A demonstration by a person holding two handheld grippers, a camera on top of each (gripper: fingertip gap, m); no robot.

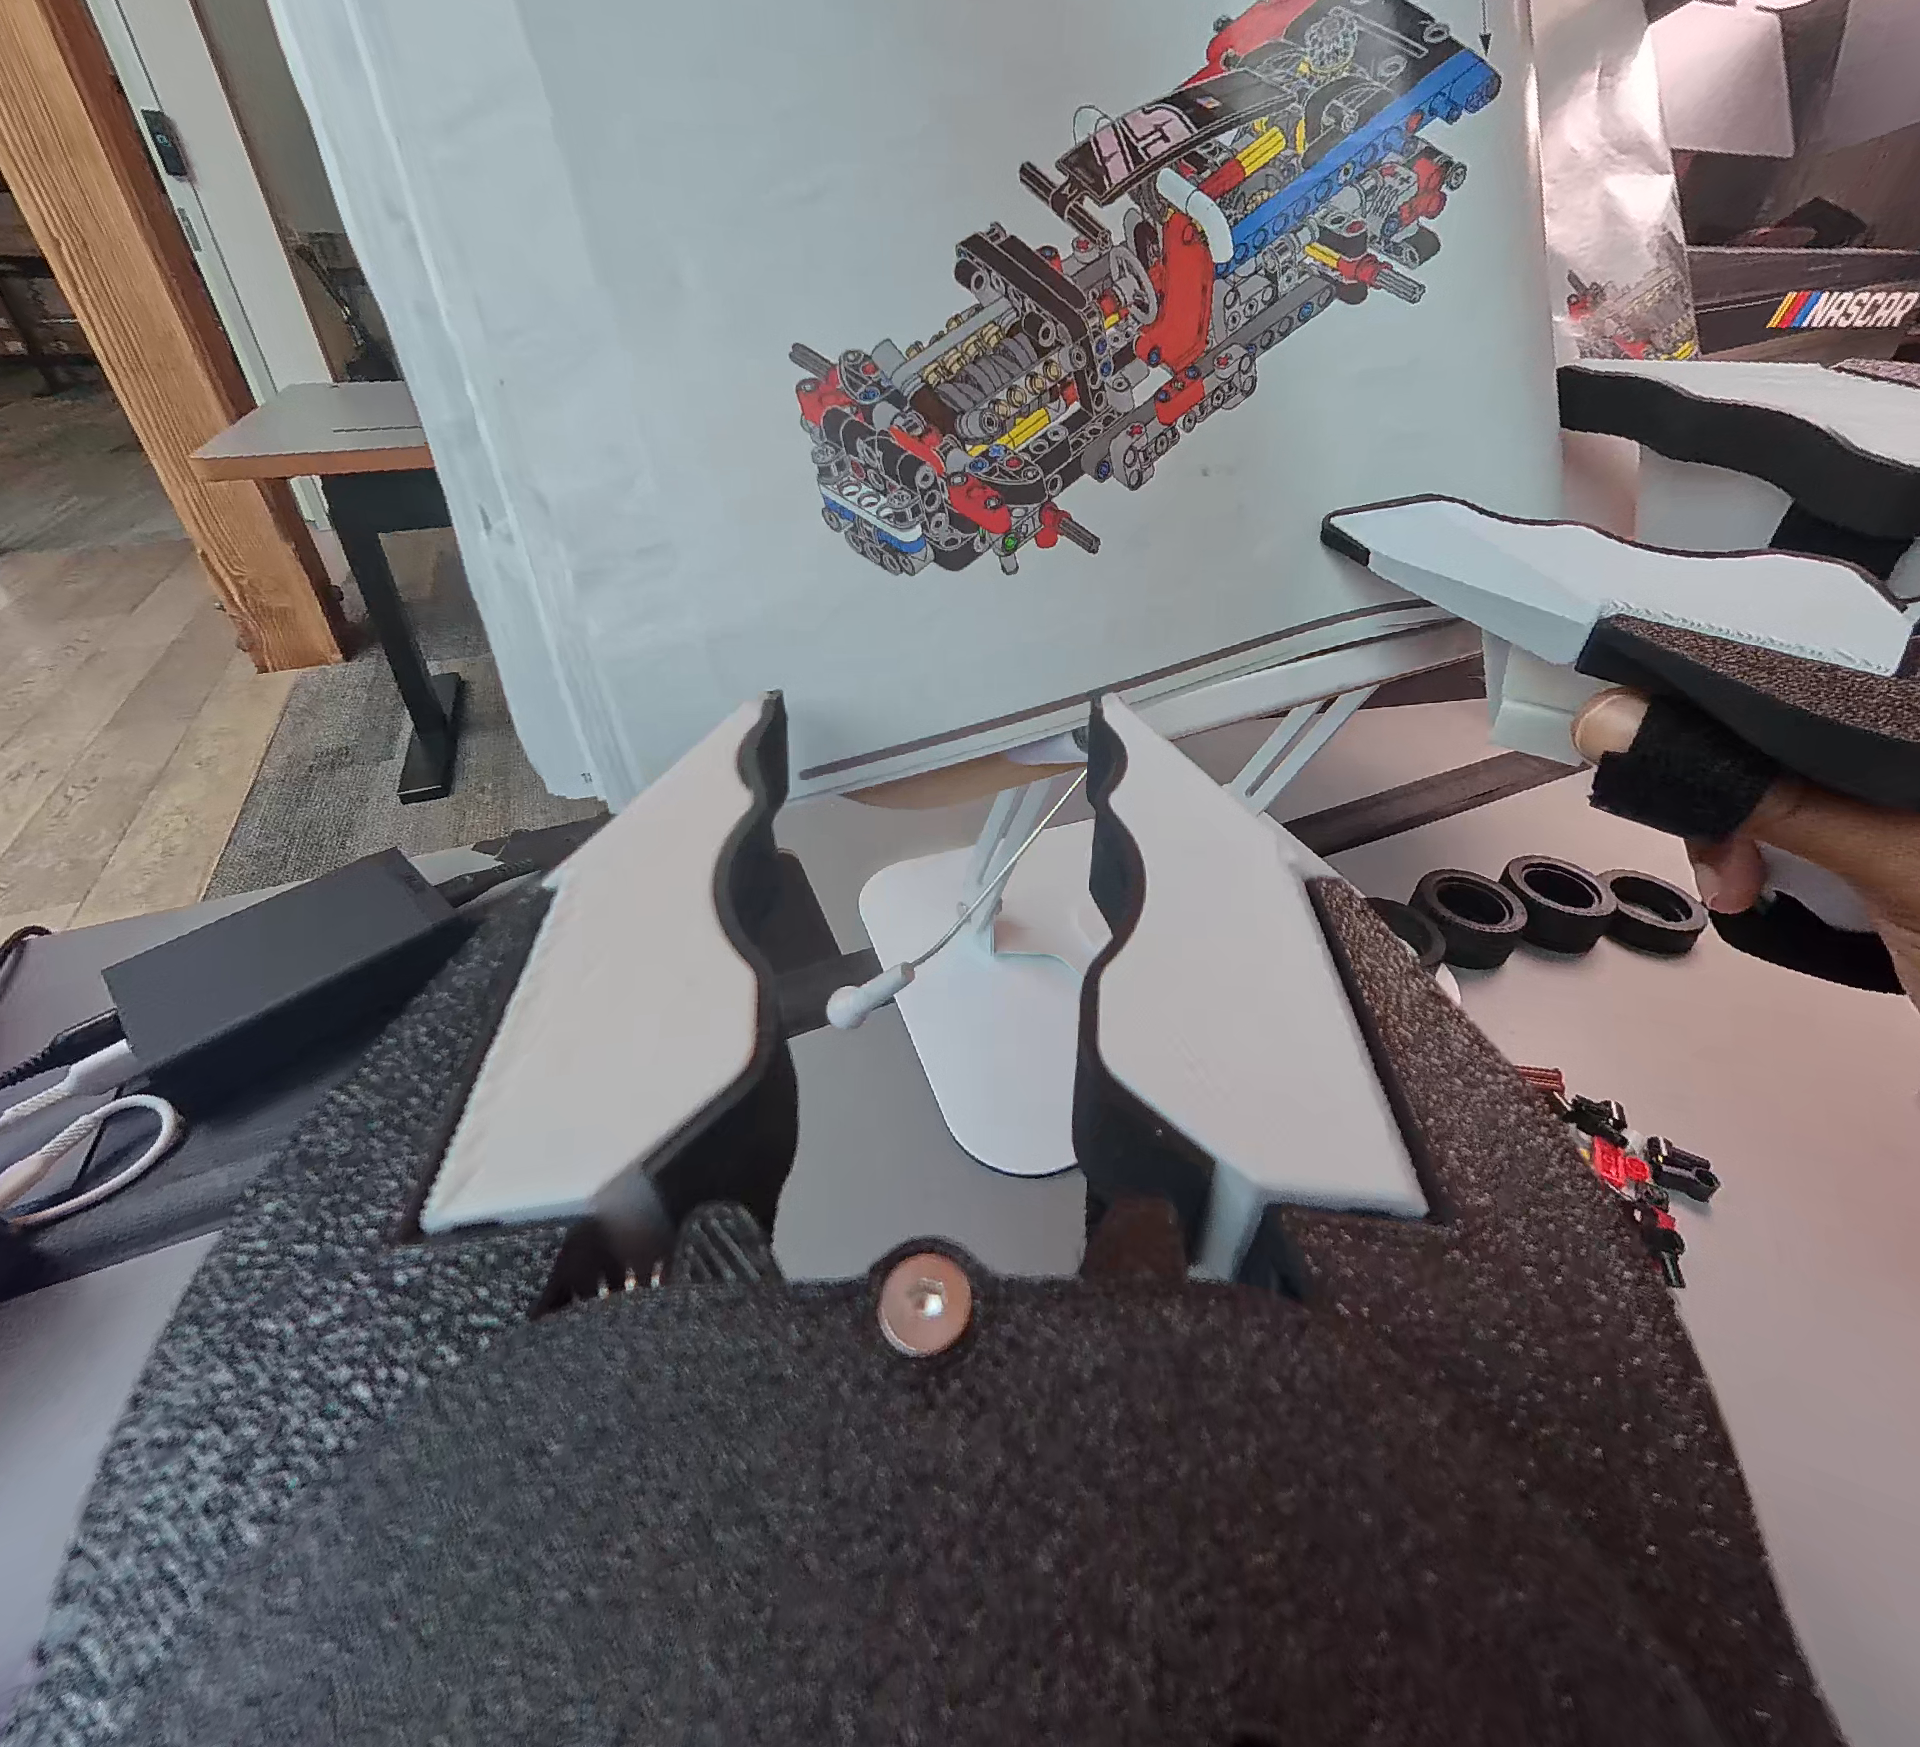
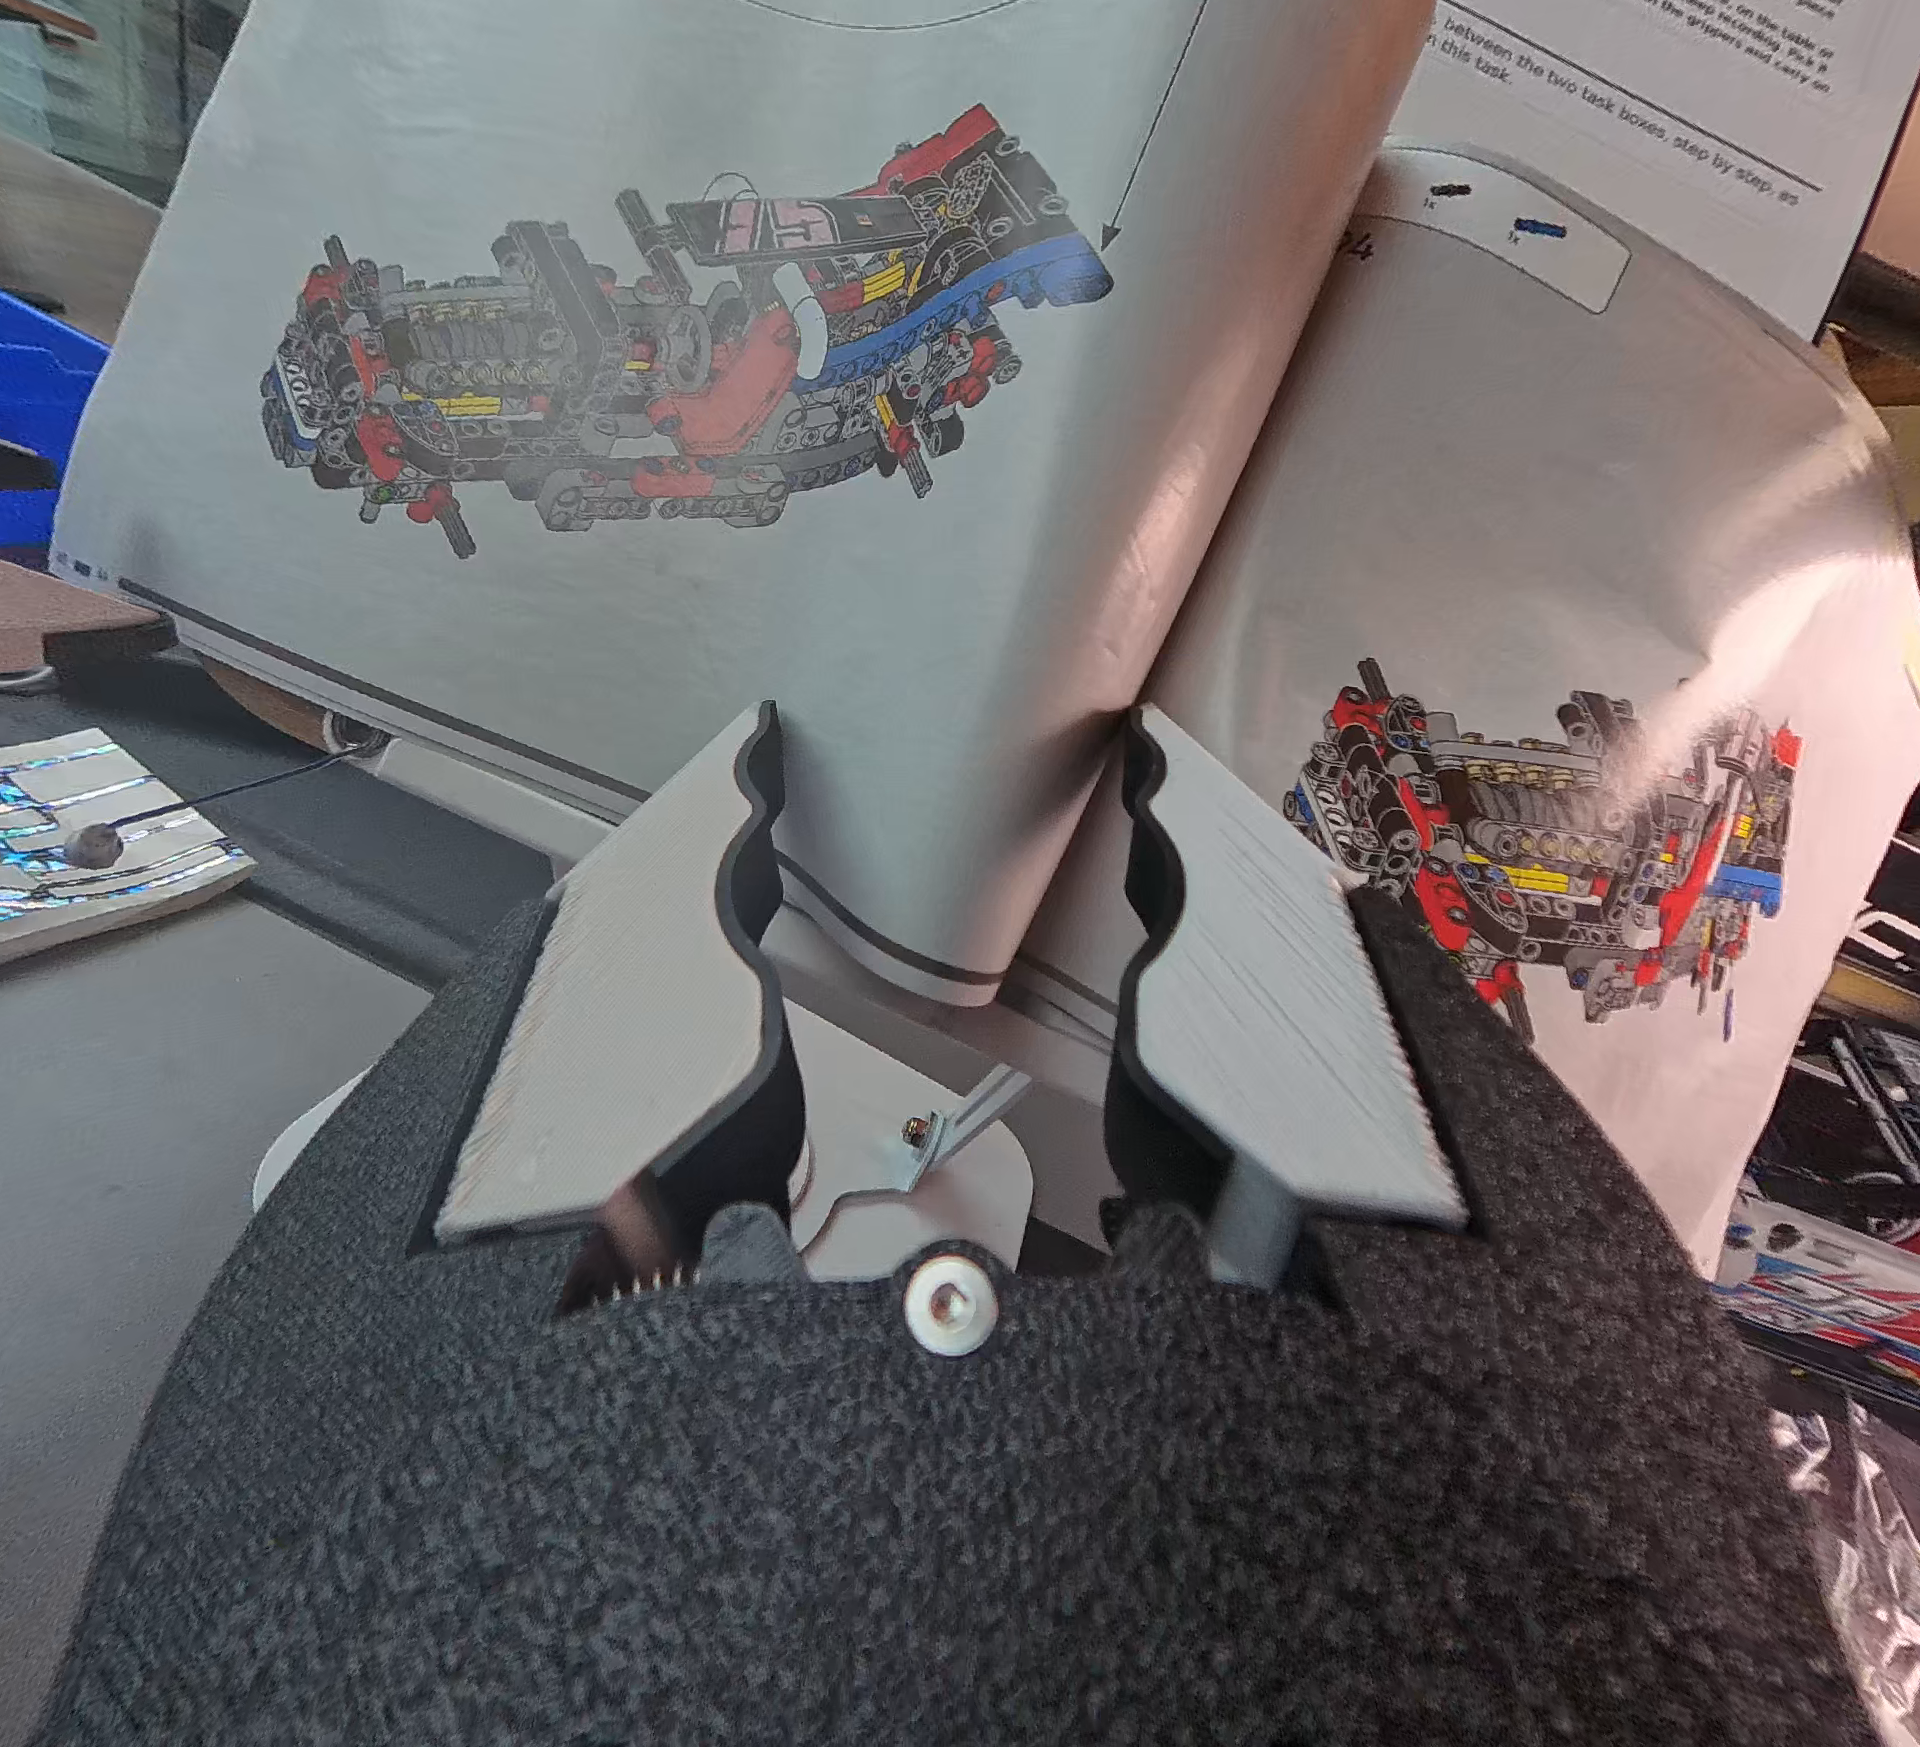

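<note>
I have my left gripper [image 1: 935,741] spread wide and empty above the white stand base [image 1: 987,1053], while my right gripper [image 2: 951,731], also gaping with nothing in it, sits right up against the lower edge of the instruction booklet [image 2: 727,606] where the bulging left page meets the spine. As I judge it, a careless nudge here would crease or tear that curled page, or tip the booklet off its stand. A low sweep could scatter the black tyres [image 1: 1558,913] and small red-and-black pieces [image 1: 1631,1167] on the table [image 1: 1787,1126].
</note>
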